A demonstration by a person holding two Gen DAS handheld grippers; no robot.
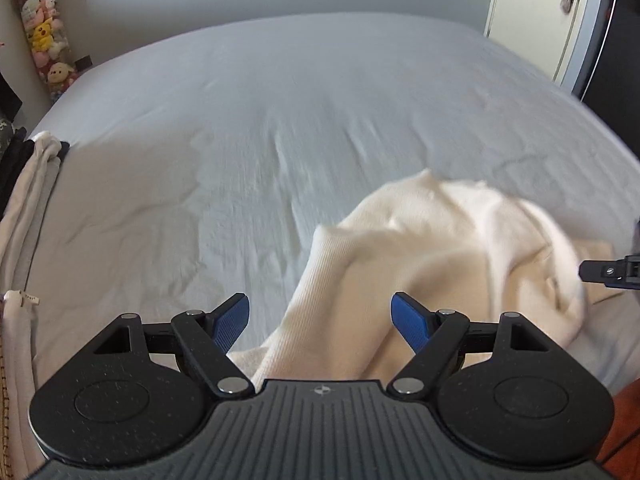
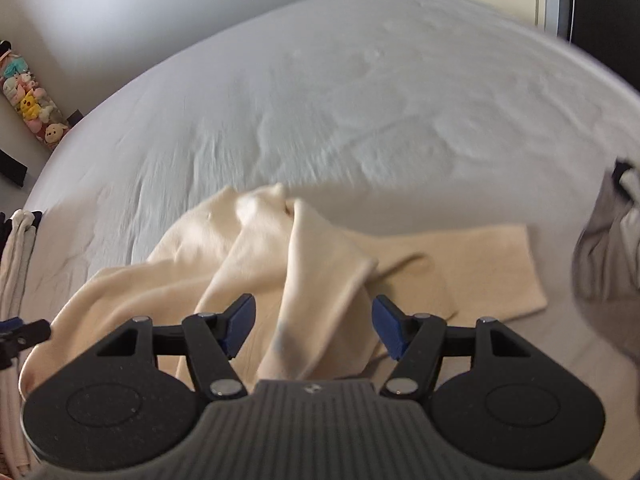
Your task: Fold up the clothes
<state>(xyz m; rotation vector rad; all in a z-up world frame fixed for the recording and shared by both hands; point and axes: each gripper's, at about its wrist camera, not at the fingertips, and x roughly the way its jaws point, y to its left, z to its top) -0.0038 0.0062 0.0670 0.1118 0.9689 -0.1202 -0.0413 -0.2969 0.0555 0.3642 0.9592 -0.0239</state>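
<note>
We found the cream sweater (image 2: 280,264) lying rumpled on the near part of the bed (image 2: 320,100), bunched into soft ridges, with one flat panel spread toward the right side of the bed. Our left claw (image 1: 320,322) hung over the sweater's left edge with its blue pads apart and nothing pressed between them. Our right claw (image 2: 314,326) hovered above the sweater's middle ridge, jaws likewise spread and holding nothing, though cloth lay under the gap.

We judged the knit to be light, limp and a little stretchy: it would drape and sag from any single pinch, and its ribbed weave should not slip from the pads. The hem or shoulder corners looked the best places to take hold, one per claw, so it could be pulled flat. A folded pale stack (image 1: 24,208) sat at the bed's left edge, and a grey garment (image 2: 608,248) at its right.
</note>
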